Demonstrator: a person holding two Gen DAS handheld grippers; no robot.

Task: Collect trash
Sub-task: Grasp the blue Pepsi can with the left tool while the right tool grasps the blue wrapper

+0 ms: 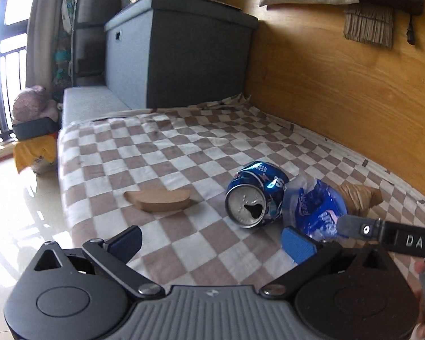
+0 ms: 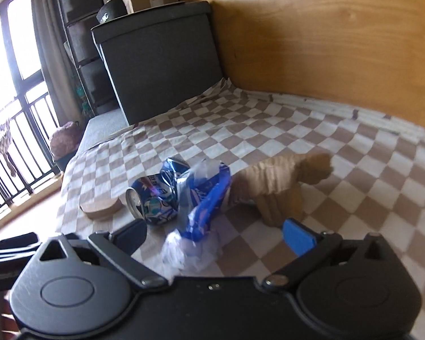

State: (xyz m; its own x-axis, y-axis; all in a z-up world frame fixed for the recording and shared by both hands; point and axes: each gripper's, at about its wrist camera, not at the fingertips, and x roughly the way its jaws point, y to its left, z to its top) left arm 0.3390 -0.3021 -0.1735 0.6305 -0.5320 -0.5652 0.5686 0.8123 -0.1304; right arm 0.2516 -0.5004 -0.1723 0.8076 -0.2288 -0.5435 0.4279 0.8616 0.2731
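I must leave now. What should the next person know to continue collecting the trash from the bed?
Left gripper: jaws open, empty, low over the checkered blanket.
Right gripper: jaws open, empty, with the blue plastic wrapper between the jaws, not yet gripped.
Trash on the blanket: the crushed blue can lies on its side against the wrapper; the crumpled brown paper is just beyond it; the brown cardboard piece lies apart, left of the can.
Done: nothing picked up.
Left: all four pieces. No bin is in view.

bed cover (image 1: 169, 147): can (image 1: 255, 195) mid, near front edge | wrapper (image 1: 317, 206) touching can's right | paper (image 1: 359, 195) right of wrapper | cardboard piece (image 1: 158, 198) left of can | storage box (image 1: 181, 53) far end
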